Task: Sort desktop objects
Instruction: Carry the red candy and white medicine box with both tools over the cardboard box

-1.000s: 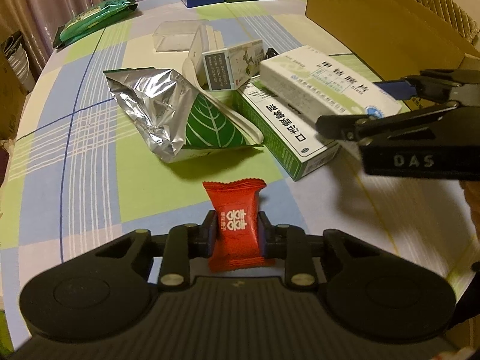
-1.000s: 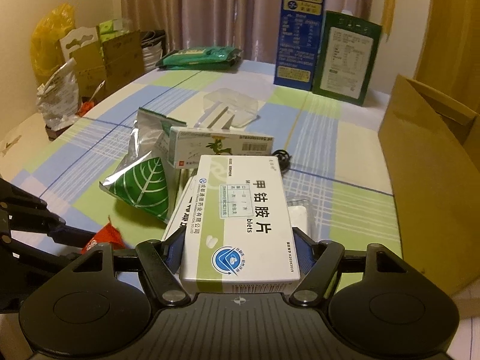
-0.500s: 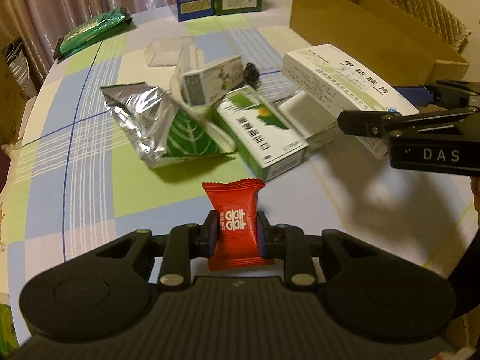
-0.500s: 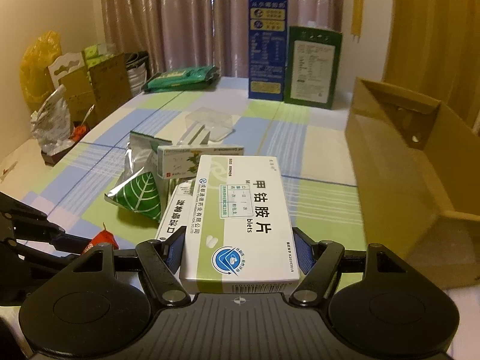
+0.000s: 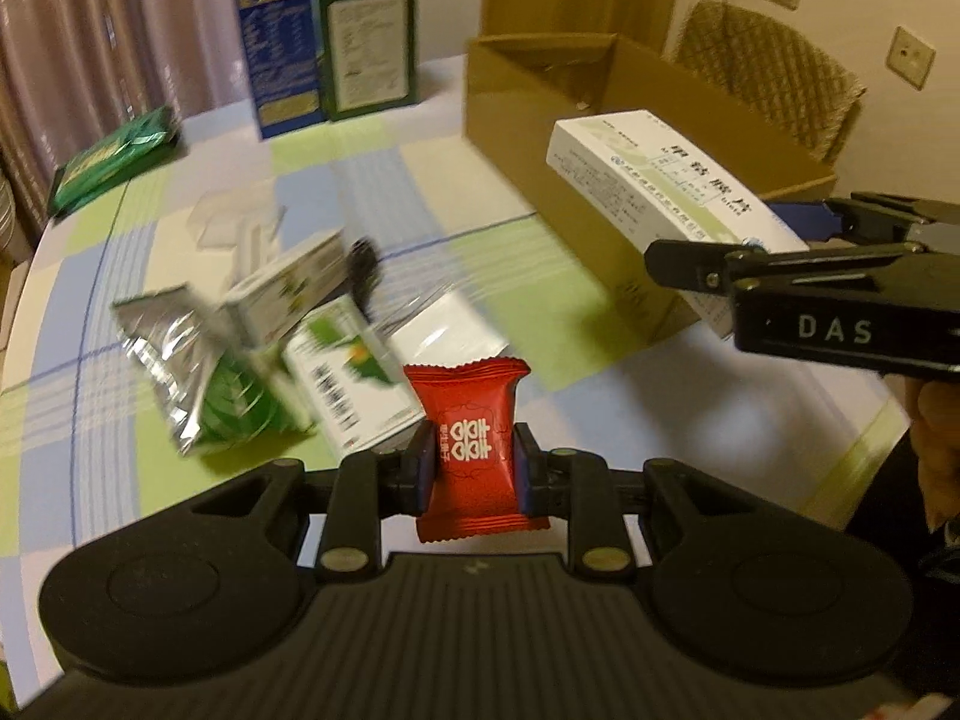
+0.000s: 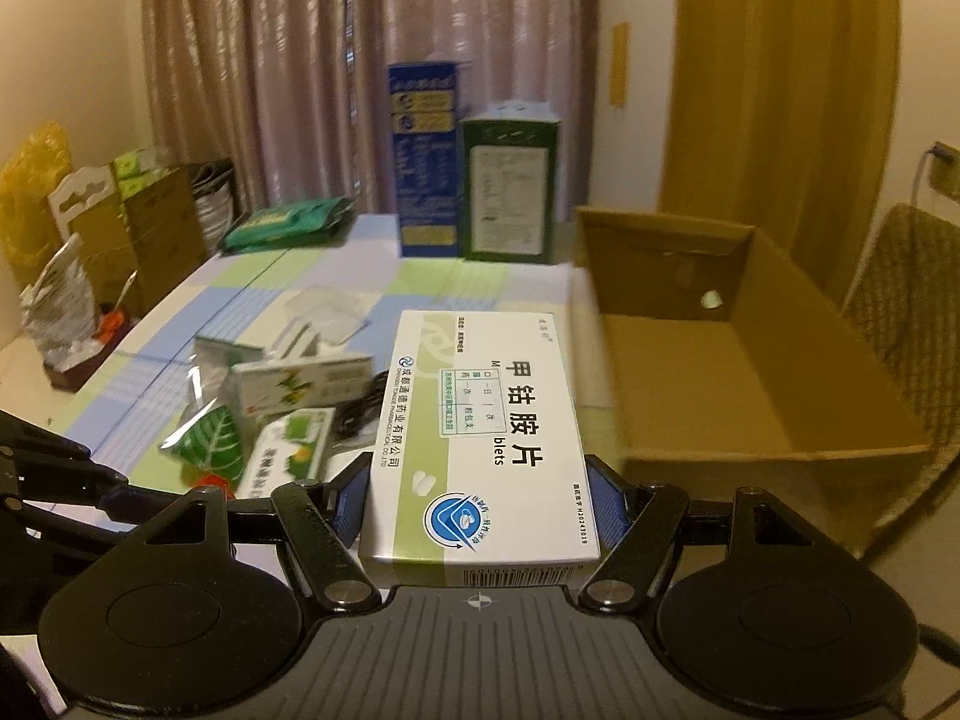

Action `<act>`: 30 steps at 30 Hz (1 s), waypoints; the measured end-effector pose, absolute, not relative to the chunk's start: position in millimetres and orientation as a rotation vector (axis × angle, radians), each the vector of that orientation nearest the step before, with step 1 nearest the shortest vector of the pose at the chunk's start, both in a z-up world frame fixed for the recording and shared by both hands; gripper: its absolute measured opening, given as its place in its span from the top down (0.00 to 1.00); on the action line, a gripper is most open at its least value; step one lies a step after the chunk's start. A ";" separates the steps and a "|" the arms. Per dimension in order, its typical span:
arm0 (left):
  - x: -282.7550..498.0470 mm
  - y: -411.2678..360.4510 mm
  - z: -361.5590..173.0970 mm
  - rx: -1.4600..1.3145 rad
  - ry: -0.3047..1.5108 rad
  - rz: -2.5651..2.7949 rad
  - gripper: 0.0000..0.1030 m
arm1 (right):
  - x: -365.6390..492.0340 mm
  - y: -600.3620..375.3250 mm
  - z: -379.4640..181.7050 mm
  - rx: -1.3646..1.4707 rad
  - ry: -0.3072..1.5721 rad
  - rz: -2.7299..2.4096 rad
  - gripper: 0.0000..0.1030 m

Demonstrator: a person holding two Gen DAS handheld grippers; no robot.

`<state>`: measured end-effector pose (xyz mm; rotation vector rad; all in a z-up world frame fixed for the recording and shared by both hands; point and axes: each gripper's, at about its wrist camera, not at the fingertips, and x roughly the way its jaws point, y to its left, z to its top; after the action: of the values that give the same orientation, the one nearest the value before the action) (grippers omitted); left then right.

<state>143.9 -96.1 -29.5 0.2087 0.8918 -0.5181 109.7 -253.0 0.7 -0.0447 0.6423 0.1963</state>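
Both views are being lit dimly by warm, yellowish indoor light, with the corners being darkened and straight edges being bent outward by the fisheye lens. In the left wrist view the tabletop (image 5: 492,180) and the pile of packets (image 5: 270,354) are being smeared by motion blur, while the red candy wrapper (image 5: 471,450) near the lens is being rendered sharply and soft shadows are being cast beneath the packets. In the right wrist view the white medicine box (image 6: 480,438) is being kept crisp, faint glare is being thrown off the foil pouch (image 6: 204,420), and the cardboard box (image 6: 720,360) edge is being slightly blurred.
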 end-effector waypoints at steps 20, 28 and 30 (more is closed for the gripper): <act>165.7 -216.6 13.5 0.149 0.827 -0.588 0.80 | 118.1 -378.1 36.5 0.032 0.584 0.034 0.34; 186.5 -252.1 12.0 0.133 0.834 -0.616 0.80 | 136.3 -411.2 37.5 0.055 0.589 0.008 0.34; 192.1 -257.9 11.9 0.124 0.835 -0.618 0.80 | 142.2 -416.3 36.7 0.054 0.592 0.006 0.34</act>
<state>192.1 -257.9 11.9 0.1236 0.8353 -0.6175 142.2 -416.3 36.7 0.0536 0.5919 0.0060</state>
